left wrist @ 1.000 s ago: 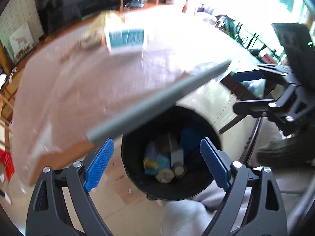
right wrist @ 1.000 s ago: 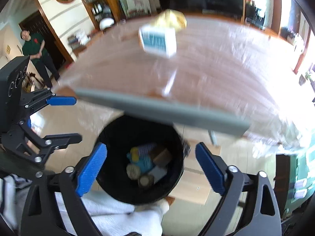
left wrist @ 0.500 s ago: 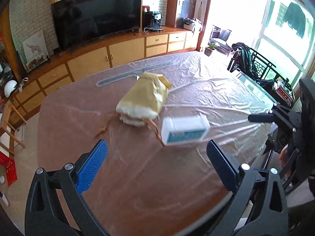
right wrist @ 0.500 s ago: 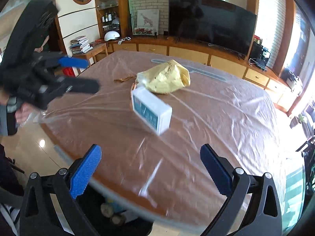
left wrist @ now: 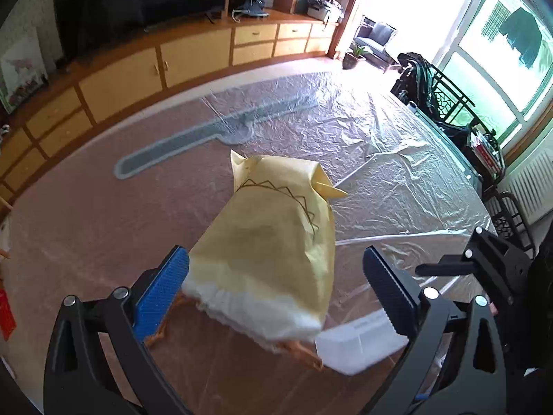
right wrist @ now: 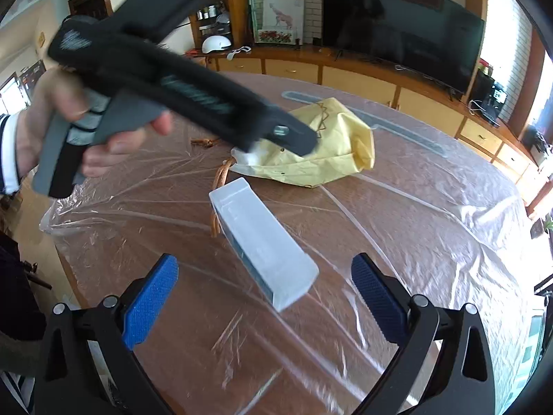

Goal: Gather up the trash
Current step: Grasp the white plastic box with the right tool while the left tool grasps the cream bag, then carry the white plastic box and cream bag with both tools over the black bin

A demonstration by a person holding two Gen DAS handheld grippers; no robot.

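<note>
A crumpled yellow paper bag [left wrist: 273, 242] with brown cord handles lies on the plastic-covered table [left wrist: 103, 228]. My left gripper [left wrist: 273, 287] is open, its blue pads on either side of the bag's near end without touching it. A white box with a teal label [right wrist: 262, 242] lies next to the bag; it also shows in the left wrist view [left wrist: 359, 346]. My right gripper [right wrist: 259, 297] is open, and the box's near end lies between its pads. In the right wrist view the left gripper body [right wrist: 179, 83] reaches over the yellow bag [right wrist: 331, 148].
A grey strip [left wrist: 207, 135] lies under the plastic sheet beyond the bag. A long cabinet with a television [left wrist: 138, 0] stands behind the table. A black rack [left wrist: 446, 110] stands by the table's right edge near the windows.
Both grippers rose from over the black trash bin to the tabletop and moved forward. The left now straddles the yellow bag; the right has closed in on the white box.
</note>
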